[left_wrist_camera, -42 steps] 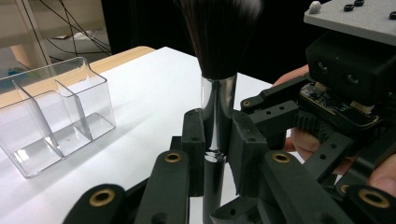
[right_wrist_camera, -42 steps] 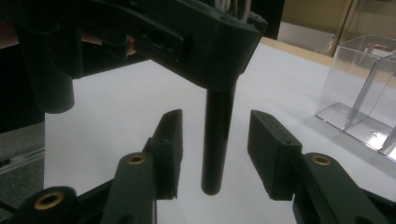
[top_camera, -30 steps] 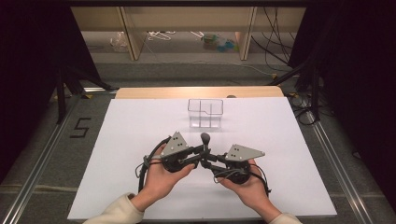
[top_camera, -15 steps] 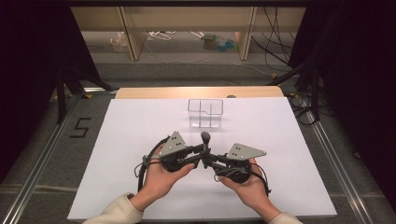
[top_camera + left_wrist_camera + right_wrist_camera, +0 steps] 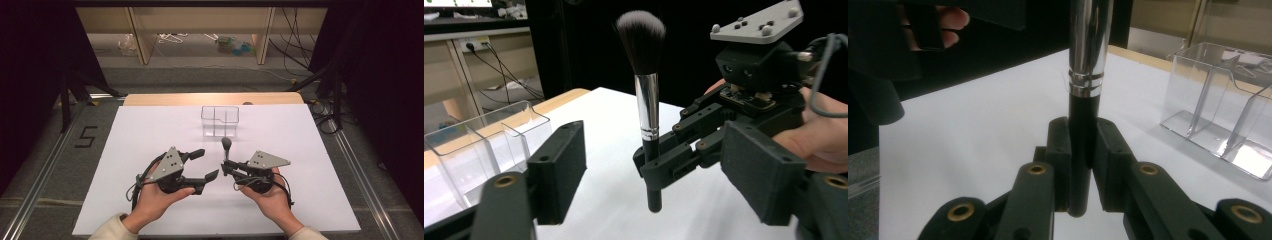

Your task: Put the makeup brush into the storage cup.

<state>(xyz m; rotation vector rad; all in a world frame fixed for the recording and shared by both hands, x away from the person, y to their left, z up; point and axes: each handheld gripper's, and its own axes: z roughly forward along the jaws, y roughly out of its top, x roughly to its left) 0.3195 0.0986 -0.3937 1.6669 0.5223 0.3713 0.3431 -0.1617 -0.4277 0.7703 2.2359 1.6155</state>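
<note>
The one brush [image 5: 647, 100] stands upright at the frame's centre, bristles up, its long axis vertical. The right gripper [image 5: 226, 169] is clamped on its black handle. The left gripper [image 5: 206, 165] has its jaws wide apart, holding nothing. The left gripper view shows the bristles; the right gripper view cuts them off. One clear organizer [image 5: 220, 121] sits above.

Black-handled makeup brush [image 5: 647, 107], upright, bristles up

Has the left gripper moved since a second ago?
Yes. The left gripper has opened and pulled left, off the black-handled makeup brush, judged against the clear plastic organizer. The right gripper holds the brush.
</note>
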